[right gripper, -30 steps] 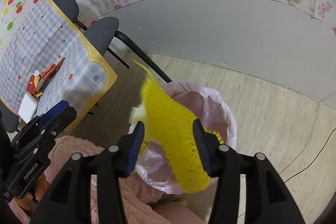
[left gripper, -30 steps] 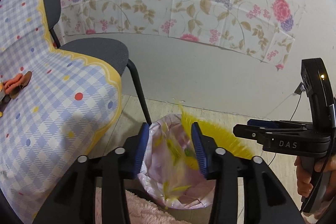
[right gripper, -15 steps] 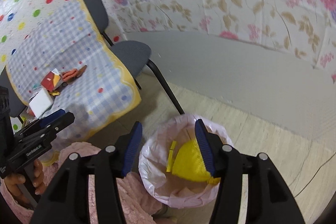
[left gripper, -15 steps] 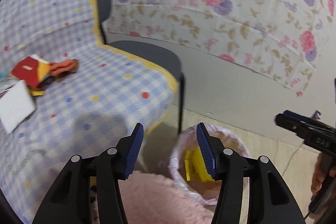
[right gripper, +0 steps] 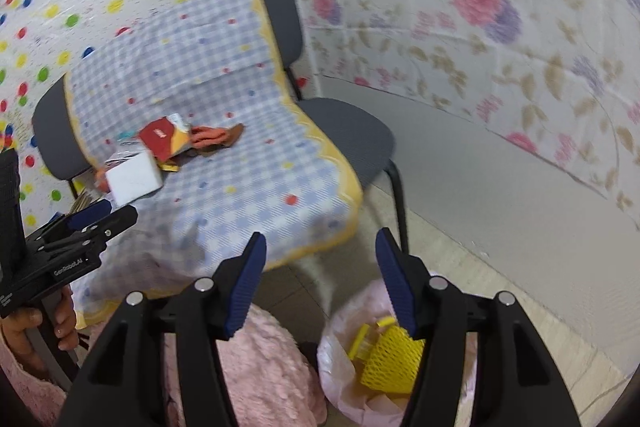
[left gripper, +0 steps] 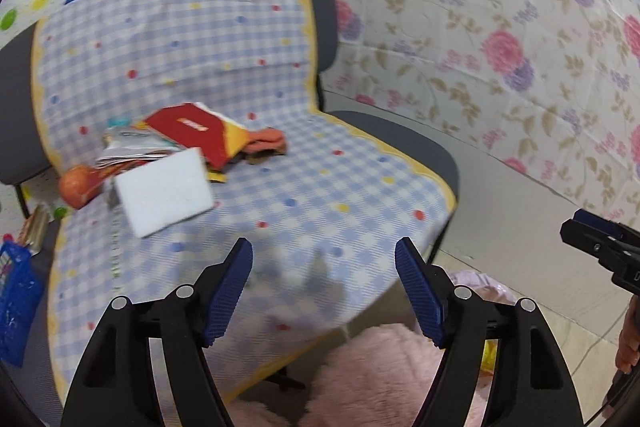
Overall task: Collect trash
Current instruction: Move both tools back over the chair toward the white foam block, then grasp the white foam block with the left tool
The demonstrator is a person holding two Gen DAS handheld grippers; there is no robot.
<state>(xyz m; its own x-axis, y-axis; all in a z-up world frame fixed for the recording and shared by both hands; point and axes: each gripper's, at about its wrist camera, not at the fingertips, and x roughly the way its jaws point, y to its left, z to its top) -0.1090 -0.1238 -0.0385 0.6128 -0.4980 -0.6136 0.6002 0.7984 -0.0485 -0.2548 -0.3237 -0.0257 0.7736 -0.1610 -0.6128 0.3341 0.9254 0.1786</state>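
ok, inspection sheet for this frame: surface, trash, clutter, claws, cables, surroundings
Surface: checked cloth draped over two grey chairs.
Job's things: red wrapper, white block, orange peel and an orange on the cloth; yellow net in the pink-lined bin.
Clutter: blue basket at the left edge.
Claws: left claw open, empty; right claw open, empty, above the bin.
Cables: thin cable on the floor.
Surroundings: floral wall covering, pink fluffy fabric.
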